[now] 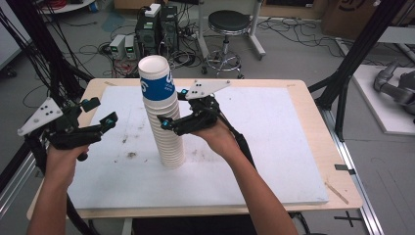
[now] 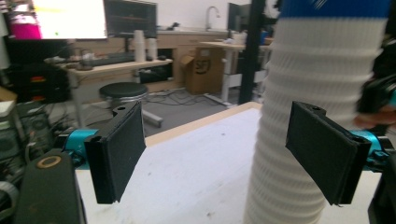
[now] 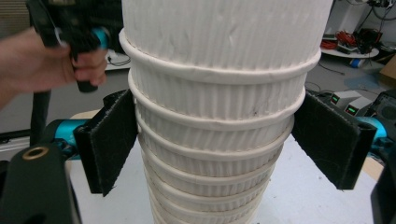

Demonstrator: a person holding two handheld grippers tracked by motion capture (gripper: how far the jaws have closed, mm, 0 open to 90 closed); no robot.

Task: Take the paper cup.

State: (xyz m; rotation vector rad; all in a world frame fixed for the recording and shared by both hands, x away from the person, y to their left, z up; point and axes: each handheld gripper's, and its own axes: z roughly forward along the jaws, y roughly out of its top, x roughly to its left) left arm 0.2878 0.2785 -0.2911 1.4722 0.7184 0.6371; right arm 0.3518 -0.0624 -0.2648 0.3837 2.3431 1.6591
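Nearest the lens in the right gripper view: black padded jaws of the right gripper (image 3: 215, 144) set either side of the stack of paper cups (image 3: 219, 116), pads at or just against the ribbed wall, not visibly squeezing; firm contact cannot be confirmed. Seen from the high view: stack of cups (image 1: 164, 117) standing upright near the middle of the white board (image 1: 274, 147) on the wooden table (image 1: 313, 98), top cup carrying a blue band, column leaning slightly. Right gripper (image 1: 169, 122) applied at mid-height from the person's right side. Left gripper (image 1: 105, 122) held well apart to the left of the stack, jaws spread wide and holding nothing; in the left gripper view, same wide gap (image 2: 219, 154), with the stack partly behind the far pad. Judged step: steadying the lower column while preparing to lift off the upper cups. For a clean result: close the right jaws only until the ribs just stop sliding, since paper walls crush easily; keep the grip square to the column to avoid tipping it. Bring the left gripper level with a rim above the right-hand grip, centre the cup between the pads before closing, then pull straight up along the stack axis, without twisting. Risk: a tilted pull dragging several cups or toppling the column.
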